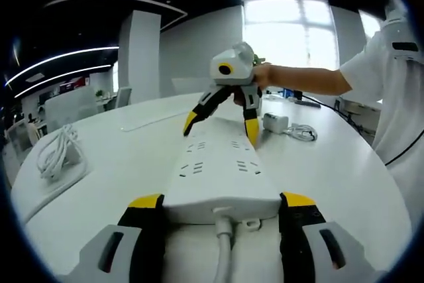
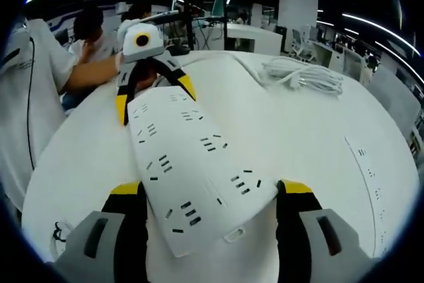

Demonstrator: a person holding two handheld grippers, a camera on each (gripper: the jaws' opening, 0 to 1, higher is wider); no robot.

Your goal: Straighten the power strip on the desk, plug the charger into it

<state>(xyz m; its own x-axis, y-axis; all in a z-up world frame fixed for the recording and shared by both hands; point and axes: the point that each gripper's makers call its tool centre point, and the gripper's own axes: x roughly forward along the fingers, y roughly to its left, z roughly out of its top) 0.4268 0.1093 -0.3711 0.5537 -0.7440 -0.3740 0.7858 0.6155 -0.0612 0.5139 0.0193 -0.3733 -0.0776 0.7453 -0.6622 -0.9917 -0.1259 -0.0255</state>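
Lay flat on the round white desk (image 1: 344,183): a long white plastic power strip (image 1: 222,167), cable end toward the left gripper view.

Straddled that cable end with the yellow-tipped left gripper (image 1: 222,205), jaws spread wide, one on each side of the strip's end and just beside it; could not tell whether the pads actually touched. Seen from the right gripper view, stood at the strip's far end (image 2: 154,94), jaws spread across its width.

Straddled the opposite end with the right gripper (image 2: 211,193), jaws likewise wide apart, the strip (image 2: 189,164) running diagonally between them. From the left gripper view, sat over the far end (image 1: 220,120), held by a hand (image 1: 262,76).

Rested near that far end: a small white charger block (image 1: 275,122) with a coiled white lead (image 1: 301,132).

Sat well apart near the desk edge: a bundle of white cable (image 1: 56,154).
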